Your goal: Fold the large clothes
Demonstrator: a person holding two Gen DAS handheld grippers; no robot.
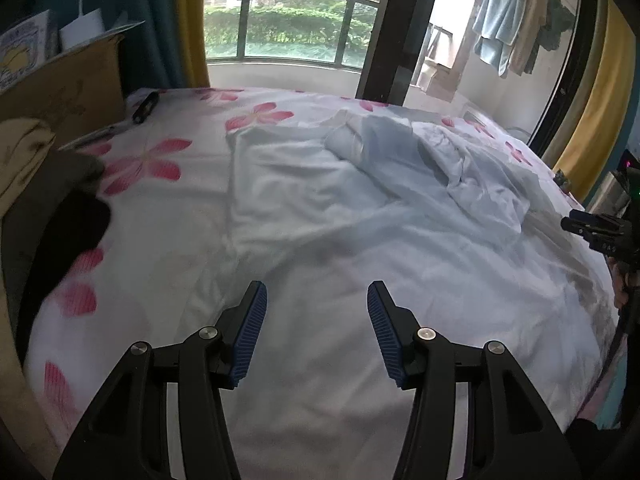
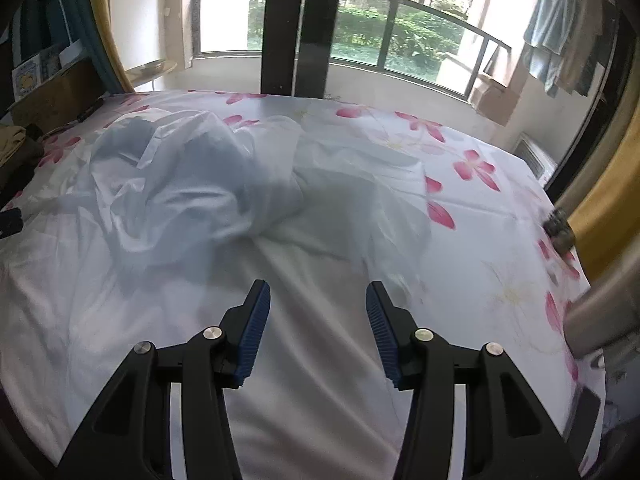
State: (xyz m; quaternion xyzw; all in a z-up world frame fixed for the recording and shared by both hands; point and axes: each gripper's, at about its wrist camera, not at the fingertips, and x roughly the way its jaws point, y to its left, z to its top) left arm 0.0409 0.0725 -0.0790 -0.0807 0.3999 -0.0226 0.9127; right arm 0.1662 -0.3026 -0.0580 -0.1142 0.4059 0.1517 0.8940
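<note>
Left gripper [image 1: 316,334]: mine, jaws apart, nothing between the blue pads [image 1: 250,336]; it hangs over the near flat part of the garment, pointing down at the bed.
Right gripper [image 2: 318,334]: mine, jaws apart too, nothing between them; it hangs over smooth white cloth on the near side of the bed. In the left view it shows at the right edge [image 1: 592,230], off the cloth.
Garment [image 1: 360,184]: large, white to pale blue, thin; it lies on the bed, unfolded. The near part is spread fairly flat. The far part is bunched into a crumpled heap [image 2: 180,176] with a cuff or collar band sticking up, cannot tell which.
Bed sheet [image 1: 152,168]: white with pink flowers, under the garment, bare on both sides of it.
Dark clothes [image 1: 76,216]: piled at the bed's left edge, apart from the garment.
Cardboard box [image 1: 68,84]: behind that pile, by the blue curtain.
Black object [image 1: 145,107]: small, on the far left of the sheet; too blurred to name.
Window [image 1: 288,20]: behind the bed, railing and greenery outside.
Hanging laundry [image 1: 516,28]: far right, outside.
</note>
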